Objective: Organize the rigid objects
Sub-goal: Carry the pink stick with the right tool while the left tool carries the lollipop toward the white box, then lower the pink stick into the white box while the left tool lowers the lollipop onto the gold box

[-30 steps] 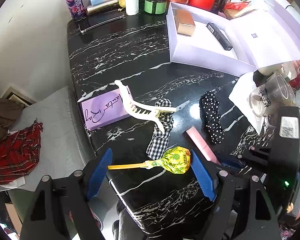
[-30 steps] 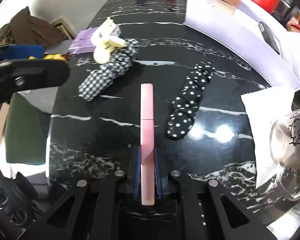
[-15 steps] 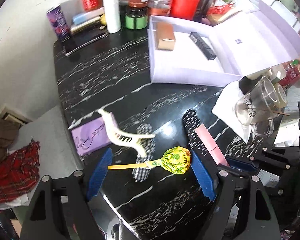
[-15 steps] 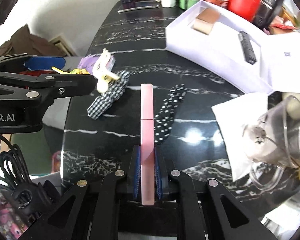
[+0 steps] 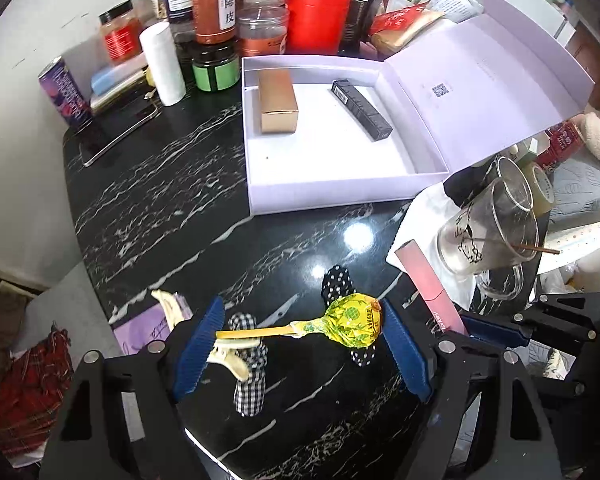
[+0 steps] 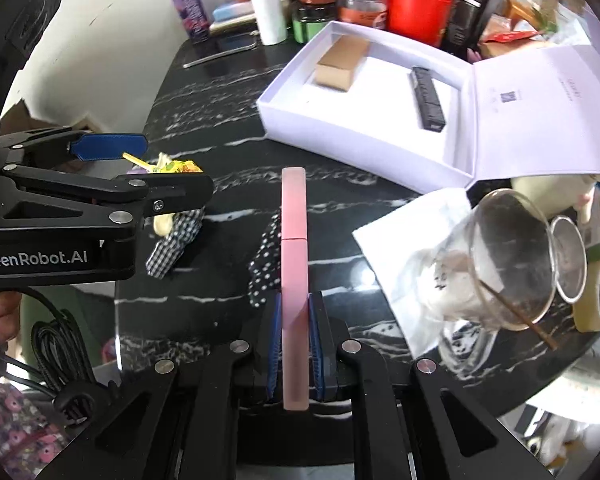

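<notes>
My left gripper (image 5: pixel 302 314) is shut on a yellow-wrapped lollipop (image 5: pixel 354 326). The stick end rests on one blue pad and the candy head on the other, above the black marble table (image 5: pixel 160 200). My right gripper (image 6: pixel 294 312) is shut on a pink tube (image 6: pixel 294 220), which sticks forward over the table. The tube (image 5: pixel 428 280) also shows at the right of the left wrist view. Ahead lies an open white box (image 5: pixel 328 196) holding a gold carton (image 5: pixel 278 100) and a black stick (image 5: pixel 362 110). In the right wrist view the left gripper (image 6: pixel 160 168) is at the left with the lollipop (image 6: pixel 172 167).
On the table below lie a checked scrunchie (image 5: pixel 250 376), a polka-dot scrunchie (image 5: pixel 338 280), a cream hair claw (image 5: pixel 228 354) and a purple card (image 5: pixel 144 330). A glass mug (image 5: pixel 488 236) on white paper stands at the right. Jars (image 5: pixel 316 18) and a phone (image 5: pixel 116 132) crowd the back edge.
Both grippers have risen and moved toward the white box, each keeping its object. The scrunchies, claw and card have slid down toward the near edge of the views.
</notes>
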A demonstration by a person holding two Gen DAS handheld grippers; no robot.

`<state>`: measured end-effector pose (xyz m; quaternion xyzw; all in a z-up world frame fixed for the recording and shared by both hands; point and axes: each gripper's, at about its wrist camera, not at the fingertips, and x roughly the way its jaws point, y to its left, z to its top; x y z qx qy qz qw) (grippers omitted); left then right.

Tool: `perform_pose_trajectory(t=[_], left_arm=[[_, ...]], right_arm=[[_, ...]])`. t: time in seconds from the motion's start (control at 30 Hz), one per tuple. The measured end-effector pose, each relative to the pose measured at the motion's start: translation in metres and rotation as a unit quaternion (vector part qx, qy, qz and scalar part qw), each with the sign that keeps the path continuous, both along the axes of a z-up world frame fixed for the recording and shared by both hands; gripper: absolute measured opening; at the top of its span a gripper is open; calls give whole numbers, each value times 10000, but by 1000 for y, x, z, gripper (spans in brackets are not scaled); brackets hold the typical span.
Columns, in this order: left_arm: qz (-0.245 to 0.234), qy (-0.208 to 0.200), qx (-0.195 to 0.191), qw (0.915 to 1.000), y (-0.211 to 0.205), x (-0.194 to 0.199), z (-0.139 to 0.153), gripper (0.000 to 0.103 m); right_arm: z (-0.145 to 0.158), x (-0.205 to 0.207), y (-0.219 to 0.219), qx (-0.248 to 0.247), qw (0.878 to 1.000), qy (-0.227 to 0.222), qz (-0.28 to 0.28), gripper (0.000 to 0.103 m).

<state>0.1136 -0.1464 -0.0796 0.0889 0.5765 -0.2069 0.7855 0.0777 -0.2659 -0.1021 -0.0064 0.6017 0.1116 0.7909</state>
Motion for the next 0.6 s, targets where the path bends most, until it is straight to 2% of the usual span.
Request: perform_pose_trajectory(t=[0.6], left_arm=[[65, -34, 33, 10000, -15, 44, -1, 80]], right_arm=[[-1, 53, -21, 99, 9999, -30, -71, 13]])
